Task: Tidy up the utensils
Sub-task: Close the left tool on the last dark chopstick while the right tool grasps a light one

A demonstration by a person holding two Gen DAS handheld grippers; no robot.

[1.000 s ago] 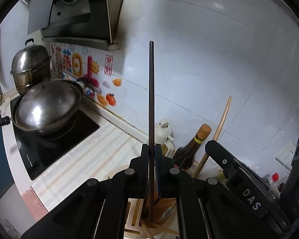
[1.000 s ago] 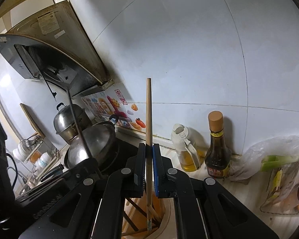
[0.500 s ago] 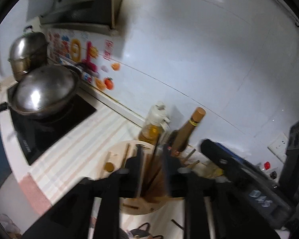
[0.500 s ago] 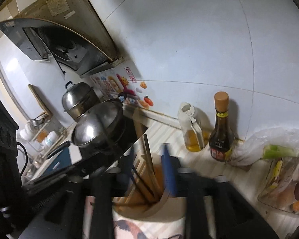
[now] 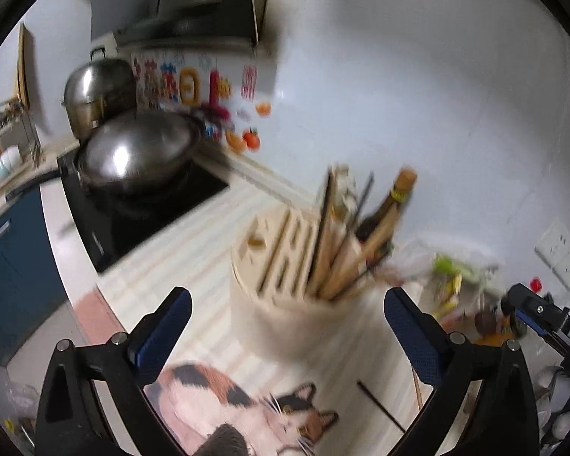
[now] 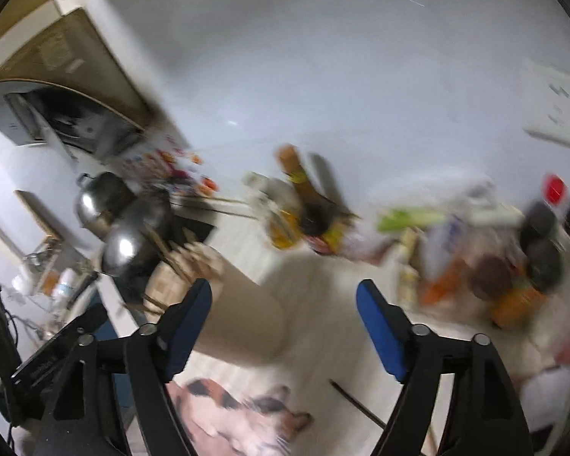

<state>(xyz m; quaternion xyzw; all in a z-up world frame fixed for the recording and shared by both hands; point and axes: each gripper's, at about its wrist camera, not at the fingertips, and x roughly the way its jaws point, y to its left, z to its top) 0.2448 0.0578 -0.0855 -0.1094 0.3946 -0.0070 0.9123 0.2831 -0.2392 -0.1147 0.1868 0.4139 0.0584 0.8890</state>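
A round pale wooden utensil holder (image 5: 285, 296) stands on the counter with several chopsticks (image 5: 336, 243) leaning in its right side. My left gripper (image 5: 287, 336) is open and empty, pulled back in front of the holder. My right gripper (image 6: 283, 326) is open and empty; the holder (image 6: 239, 311) lies low and left in its blurred view, chopsticks (image 6: 171, 262) poking out left. A dark chopstick (image 5: 380, 404) lies on the counter before the holder, also in the right wrist view (image 6: 355, 404).
A steel wok lid (image 5: 136, 155) sits on a black cooktop (image 5: 152, 212) at left, with a steamer pot (image 5: 98, 95) behind. A sauce bottle (image 5: 393, 205) stands behind the holder. Bags and jars (image 6: 486, 262) crowd the right. A cat-print mat (image 5: 247, 406) lies near.
Both grippers held one upright chopstick each over the holder. They let go into the holder, opened wide and pulled back and up. Both views are blurred with motion.
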